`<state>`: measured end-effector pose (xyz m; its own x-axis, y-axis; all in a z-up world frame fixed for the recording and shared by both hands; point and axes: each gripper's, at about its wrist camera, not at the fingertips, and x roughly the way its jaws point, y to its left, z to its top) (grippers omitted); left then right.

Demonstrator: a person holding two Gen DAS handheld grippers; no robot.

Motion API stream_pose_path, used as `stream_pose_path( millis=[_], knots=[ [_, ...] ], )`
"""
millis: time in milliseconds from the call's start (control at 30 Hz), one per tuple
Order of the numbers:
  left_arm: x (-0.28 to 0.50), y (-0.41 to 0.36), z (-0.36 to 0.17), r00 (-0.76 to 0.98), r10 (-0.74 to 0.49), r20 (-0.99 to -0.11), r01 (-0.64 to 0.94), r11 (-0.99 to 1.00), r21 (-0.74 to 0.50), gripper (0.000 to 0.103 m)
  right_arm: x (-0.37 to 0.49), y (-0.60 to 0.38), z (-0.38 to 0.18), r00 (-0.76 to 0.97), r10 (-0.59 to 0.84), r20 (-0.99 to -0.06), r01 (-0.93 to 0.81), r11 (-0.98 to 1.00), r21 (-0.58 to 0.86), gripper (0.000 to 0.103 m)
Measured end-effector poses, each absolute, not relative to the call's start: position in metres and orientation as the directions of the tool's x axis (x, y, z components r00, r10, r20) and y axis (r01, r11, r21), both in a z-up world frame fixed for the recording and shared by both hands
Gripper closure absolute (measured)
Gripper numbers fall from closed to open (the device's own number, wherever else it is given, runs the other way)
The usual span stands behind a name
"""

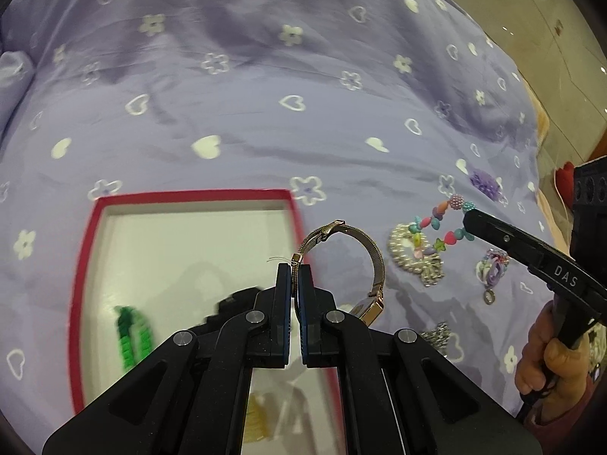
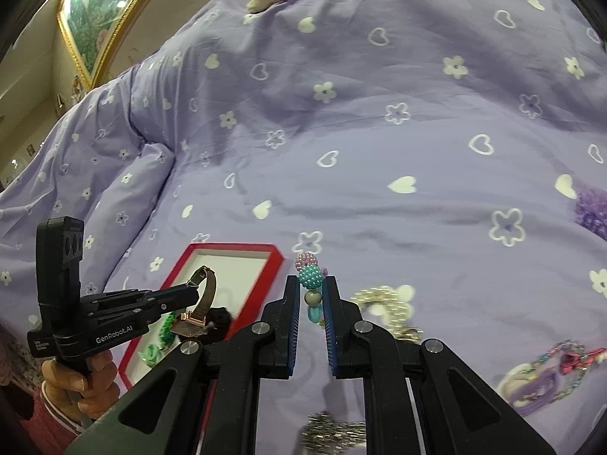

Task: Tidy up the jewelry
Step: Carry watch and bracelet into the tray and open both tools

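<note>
A gold mesh-band watch [image 1: 343,261] hangs in the air over the right edge of the red-rimmed box [image 1: 189,195], its strap pinched flat between the fully closed left gripper [image 1: 295,271]. To its right, a colourful beaded bracelet [image 2: 313,284] dangles above the purple quilt [image 1: 265,94], clamped between the nearly closed right gripper [image 2: 312,292]. Inside the box lies a green bracelet [image 1: 132,335]. A pearl piece [image 1: 411,252] and a purple charm bracelet [image 1: 491,269] rest on the quilt nearby.

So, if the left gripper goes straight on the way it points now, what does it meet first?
Probably the red box. The left gripper, shut on the watch, points down over the box's right edge, so it might meet the purple bedspread instead.
</note>
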<state>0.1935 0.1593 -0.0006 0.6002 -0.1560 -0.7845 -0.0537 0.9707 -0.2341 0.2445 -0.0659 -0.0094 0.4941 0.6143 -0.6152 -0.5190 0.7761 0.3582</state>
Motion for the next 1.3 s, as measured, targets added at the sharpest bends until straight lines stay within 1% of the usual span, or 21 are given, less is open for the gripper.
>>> stream_pose_path(
  millis=[433,867,1133,1300],
  knots=[
    [0.175,0.224,-0.016,0.591,-0.068,-0.804,-0.192,0.956,-0.222,0.1,0.232,0.0,-0.015,0.424,0.677,-0.601,-0.582,0.712,0.393,0.091],
    [0.18,0.267,-0.041,0.546,-0.003,-0.838,-0.295,0.935,-0.196,0.1,0.23,0.067,-0.023,0.356,0.724,-0.591,-0.633,0.652,0.417,0.091],
    [0.198,0.274,-0.057,0.509,0.023,-0.86,-0.317,0.934,-0.162,0.1,0.241,0.095,-0.049,0.313,0.72,-0.619,-0.623,0.648,0.438,0.091],
    [0.205,0.277,-0.072,0.484,0.025,-0.875,-0.33,0.931,-0.156,0.1,0.25,0.097,-0.072,0.314,0.665,-0.678,-0.601,0.691,0.4,0.091]
  ],
)
